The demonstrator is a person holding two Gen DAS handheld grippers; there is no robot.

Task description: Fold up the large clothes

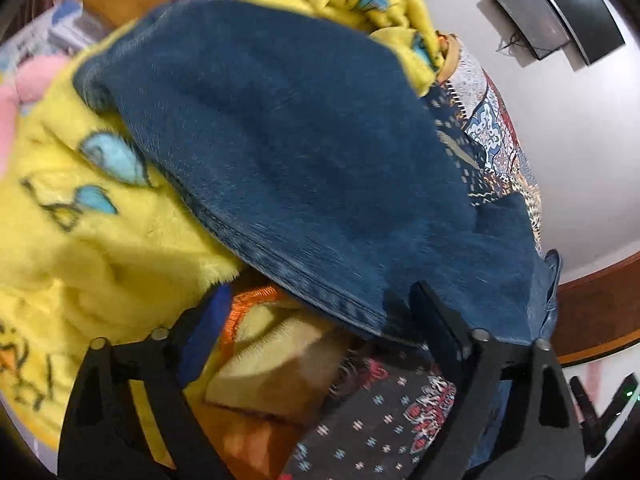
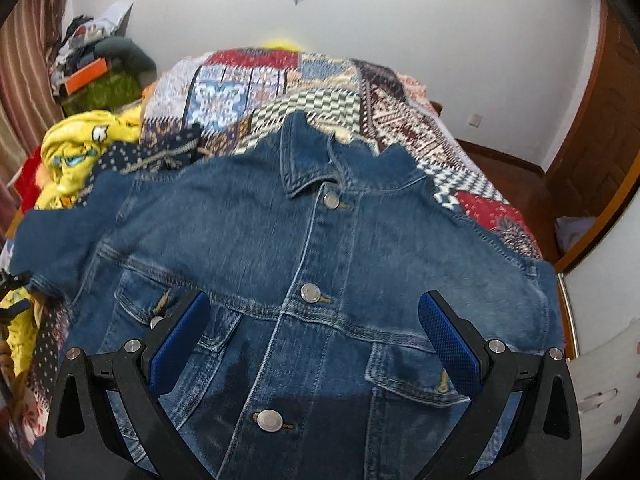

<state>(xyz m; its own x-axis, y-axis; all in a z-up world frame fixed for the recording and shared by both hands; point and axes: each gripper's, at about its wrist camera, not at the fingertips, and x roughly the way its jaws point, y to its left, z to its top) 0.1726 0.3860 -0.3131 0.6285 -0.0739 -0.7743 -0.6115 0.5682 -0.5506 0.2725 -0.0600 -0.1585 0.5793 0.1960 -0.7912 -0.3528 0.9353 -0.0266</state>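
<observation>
A blue denim jacket (image 2: pixel 312 248) lies front up on the patchwork bed cover, collar towards the far wall, buttons done up. My right gripper (image 2: pixel 316 320) is open just above its chest, between the two breast pockets. In the left wrist view one denim sleeve (image 1: pixel 280 152) lies spread over a yellow fleece blanket (image 1: pixel 92 240). My left gripper (image 1: pixel 320 308) is open with its jaws wide apart at the sleeve's hem, the right finger (image 1: pixel 436 320) against the cloth, nothing clamped.
A patchwork bed cover (image 2: pixel 280 92) spans the bed. The yellow blanket (image 2: pixel 76 148) is heaped at the bed's left side, with a clutter pile (image 2: pixel 96 60) behind it. A white wall and wooden door (image 2: pixel 600 140) are on the right.
</observation>
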